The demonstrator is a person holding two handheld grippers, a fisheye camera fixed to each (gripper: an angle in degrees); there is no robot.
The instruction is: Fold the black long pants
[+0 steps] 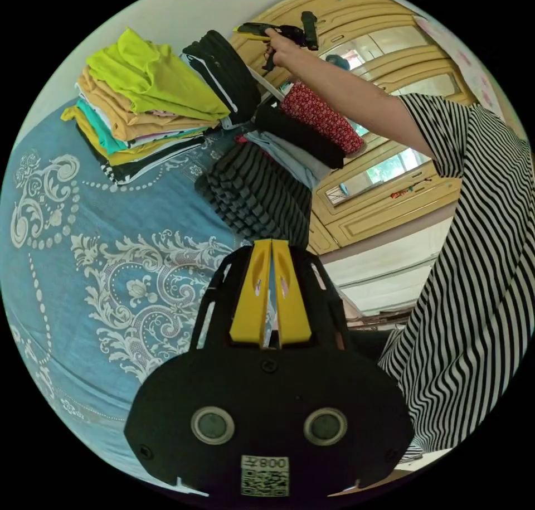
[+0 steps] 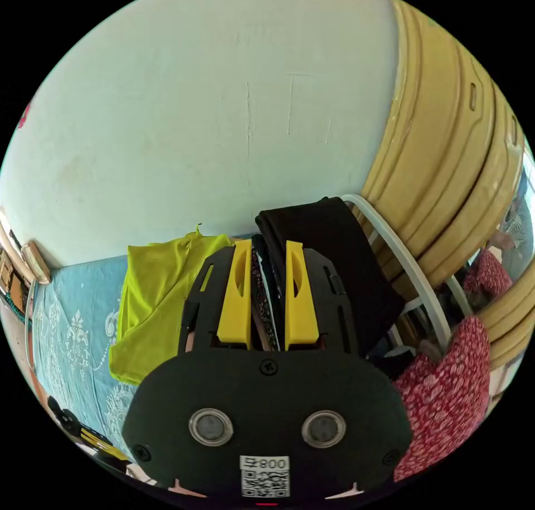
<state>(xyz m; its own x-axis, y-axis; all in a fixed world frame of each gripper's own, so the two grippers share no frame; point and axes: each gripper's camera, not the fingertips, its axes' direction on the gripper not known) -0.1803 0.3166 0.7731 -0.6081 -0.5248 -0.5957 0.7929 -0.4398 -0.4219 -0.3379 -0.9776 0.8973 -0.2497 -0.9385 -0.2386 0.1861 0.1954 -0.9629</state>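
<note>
The folded black pants (image 2: pixel 340 259) lie on top of a dark pile (image 1: pixel 223 69) at the far end of the bed. My right gripper (image 2: pixel 266 248) is just in front of that pile, jaws apart, and the edges of the stacked clothes show through the gap. In the left gripper view a hand holds this right gripper (image 1: pixel 253 29) over the dark pile. My left gripper (image 1: pixel 271 247) hovers above the bed with its yellow jaws pressed together and nothing between them. Its body also shows low in the right gripper view as the left gripper (image 2: pixel 83 432).
A blue patterned bedsheet (image 1: pixel 83 242) covers the bed. On it are a stack topped by a lime green shirt (image 1: pixel 150 75), a folded grey striped garment (image 1: pixel 256 192), and a red floral piece (image 1: pixel 320 117). A white bar (image 2: pixel 407 259) and yellow wardrobe (image 2: pixel 446 142) stand behind. The person's striped shirt (image 1: pixel 479 287) is at the right.
</note>
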